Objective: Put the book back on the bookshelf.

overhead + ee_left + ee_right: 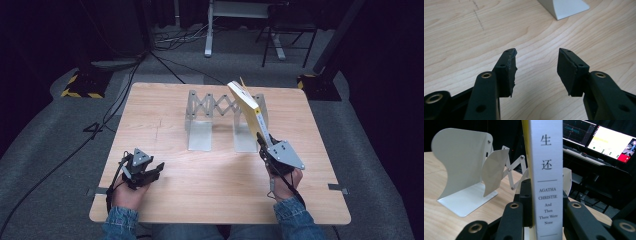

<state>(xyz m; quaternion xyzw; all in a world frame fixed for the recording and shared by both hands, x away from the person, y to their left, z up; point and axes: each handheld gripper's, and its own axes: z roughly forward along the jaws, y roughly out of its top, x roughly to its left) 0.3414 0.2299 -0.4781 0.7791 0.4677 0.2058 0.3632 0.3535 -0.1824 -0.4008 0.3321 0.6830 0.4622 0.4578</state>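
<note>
Dark surroundings are framing a light wooden table (215, 195), with cables running across the grey floor (45, 150) beyond it and lit monitors (599, 140) glowing behind the right gripper view.

Right gripper (264, 145): its jaws are clamping the lower end of a book (246, 105), one jaw pressing on each cover. In the right gripper view the book (547, 170) is standing between the two jaws with its white spine facing the camera, rising straight up out of the grip and running past the top edge. From the high view the book is tilting up and away from the jaws, its yellow cover showing, raised clear of the table surface.

An expanding metal bookend rack (220, 117) is sitting on the table just beyond and below the held book. In the right gripper view the rack's white plates (464, 167) are lying ahead of the jaws and to their left, apart from the book.

Left gripper (152, 172): it is resting low over the near left part of the table, well apart from the book and the rack. Its jaws are standing apart with bare table between the pads (511, 72); nothing is being held. A corner of the rack's base (566, 8) is showing ahead of these jaws, well beyond their tips.
</note>
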